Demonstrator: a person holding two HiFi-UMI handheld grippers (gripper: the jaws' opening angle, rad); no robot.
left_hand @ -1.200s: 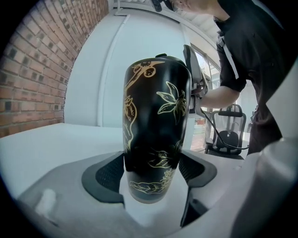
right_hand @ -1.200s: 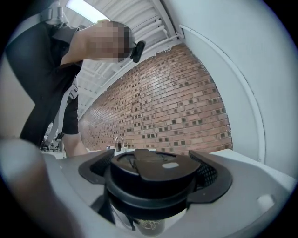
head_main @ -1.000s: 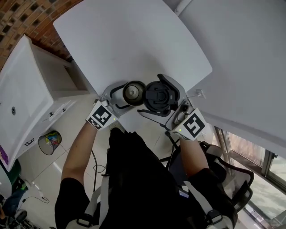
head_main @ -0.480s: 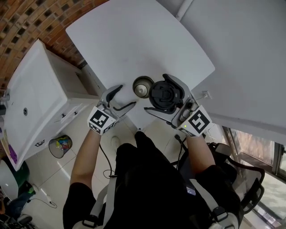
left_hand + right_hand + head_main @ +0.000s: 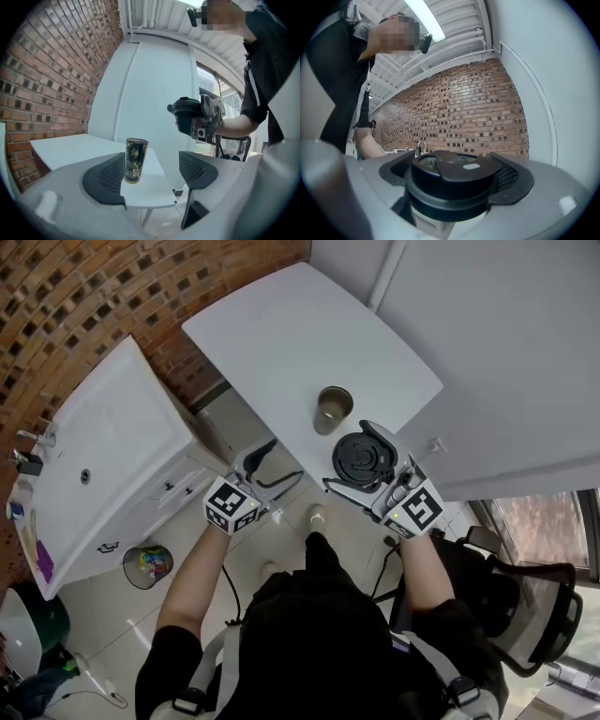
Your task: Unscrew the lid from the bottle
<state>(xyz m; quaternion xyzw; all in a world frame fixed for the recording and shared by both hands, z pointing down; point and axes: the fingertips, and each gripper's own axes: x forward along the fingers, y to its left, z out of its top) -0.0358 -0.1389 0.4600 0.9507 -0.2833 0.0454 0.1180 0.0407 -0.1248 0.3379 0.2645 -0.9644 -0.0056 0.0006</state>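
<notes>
A black bottle with gold flowers [image 5: 333,409] [image 5: 135,160] stands upright and uncapped on the white table [image 5: 281,343] near its front corner. My left gripper [image 5: 280,463] [image 5: 152,172] is open and empty, pulled back past the table's edge, with the bottle some way ahead of its jaws. The black lid [image 5: 363,457] [image 5: 452,180] is off the bottle, and my right gripper [image 5: 360,459] [image 5: 454,174] is shut on it. That gripper hangs to the right of the bottle and closer to me, seen with the lid [image 5: 188,114] in the left gripper view.
A white cabinet with a sink [image 5: 94,474] stands at the left against a brick wall [image 5: 112,306]. A waste bin [image 5: 148,565] sits on the tiled floor. White wall panels [image 5: 506,352] lie beyond the table, and an office chair [image 5: 525,606] stands at the right.
My left gripper opened, let go of the bottle and drew back off the table. The right gripper carried the lid away from the bottle, which now stands alone.
</notes>
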